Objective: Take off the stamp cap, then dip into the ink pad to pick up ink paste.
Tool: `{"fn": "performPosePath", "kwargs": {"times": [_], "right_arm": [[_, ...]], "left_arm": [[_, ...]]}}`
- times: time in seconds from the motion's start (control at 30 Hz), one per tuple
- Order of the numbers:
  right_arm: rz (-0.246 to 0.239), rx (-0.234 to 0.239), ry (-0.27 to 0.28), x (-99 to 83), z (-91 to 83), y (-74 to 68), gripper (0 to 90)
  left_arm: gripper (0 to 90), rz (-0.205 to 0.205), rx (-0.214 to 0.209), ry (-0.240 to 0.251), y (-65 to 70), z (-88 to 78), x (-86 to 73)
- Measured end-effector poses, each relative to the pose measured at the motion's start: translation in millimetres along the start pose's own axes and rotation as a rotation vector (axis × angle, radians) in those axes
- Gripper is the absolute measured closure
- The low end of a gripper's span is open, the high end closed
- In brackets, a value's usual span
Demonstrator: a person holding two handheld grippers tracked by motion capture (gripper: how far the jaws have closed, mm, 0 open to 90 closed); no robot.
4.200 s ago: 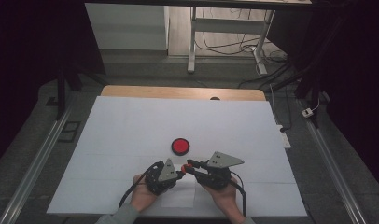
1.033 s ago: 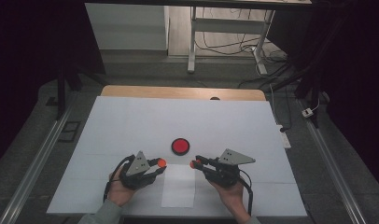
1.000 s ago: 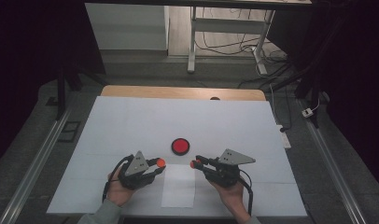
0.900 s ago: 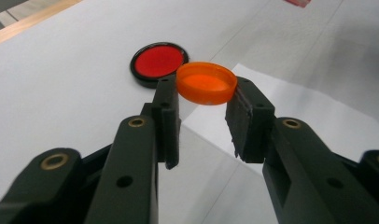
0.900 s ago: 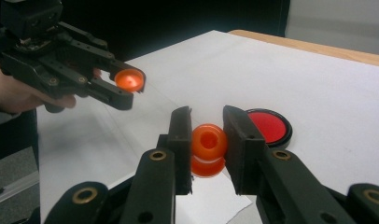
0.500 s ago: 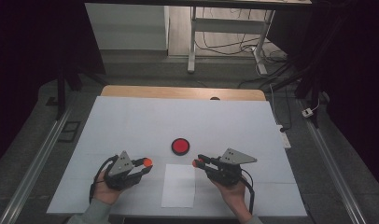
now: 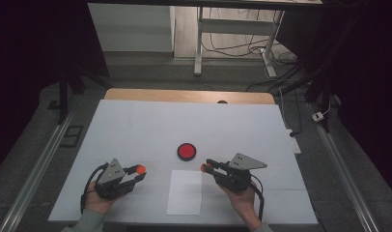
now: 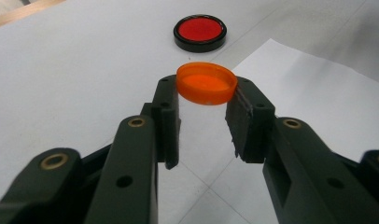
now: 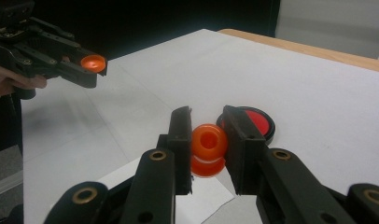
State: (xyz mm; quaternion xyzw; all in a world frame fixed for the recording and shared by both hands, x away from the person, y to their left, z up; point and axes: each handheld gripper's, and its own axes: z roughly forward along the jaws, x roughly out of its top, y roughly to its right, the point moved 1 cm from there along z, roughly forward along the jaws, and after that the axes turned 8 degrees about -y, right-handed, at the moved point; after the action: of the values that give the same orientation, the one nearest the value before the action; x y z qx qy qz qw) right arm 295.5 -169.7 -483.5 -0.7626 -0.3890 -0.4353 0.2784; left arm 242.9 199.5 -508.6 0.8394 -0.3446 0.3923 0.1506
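Observation:
My left gripper is shut on a shallow orange cap, held open side up just above the table at the near left. The cap and its gripper are also at the upper left of the right gripper view. My right gripper is shut on a small orange bottle neck piece with a round opening, near the sheet's far right corner. A red disc with a black rim lies flat on the table between and beyond both grippers.
A white paper sheet lies on the white table cover between my hands. The wooden table edge runs along the far side. Beyond it are a metal desk leg and cables on the floor.
My left gripper has moved leftward, away from the right one, carrying the orange cap. The right gripper has stayed where it was.

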Motion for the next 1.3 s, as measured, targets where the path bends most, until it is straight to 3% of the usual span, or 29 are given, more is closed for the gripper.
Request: {"fn": "performPosePath", "kwargs": {"times": [0.77,0.93,1.3], "right_arm": [[0.011,-0.011,0.010,5.7,1.5,6.5,72.5],[0.045,-0.033,0.013,11.3,8.6,14.2,72.5],[0.029,-0.063,-0.010,28.6,25.9,22.3,72.4]], "left_arm": [[65.5,-0.008,0.002,-0.008,-1.4,1.3,-0.4],[65.5,-0.006,-0.002,-0.004,-1.9,0.9,-0.2],[65.5,0.000,-0.014,-0.010,0.7,4.8,1.4]]}}
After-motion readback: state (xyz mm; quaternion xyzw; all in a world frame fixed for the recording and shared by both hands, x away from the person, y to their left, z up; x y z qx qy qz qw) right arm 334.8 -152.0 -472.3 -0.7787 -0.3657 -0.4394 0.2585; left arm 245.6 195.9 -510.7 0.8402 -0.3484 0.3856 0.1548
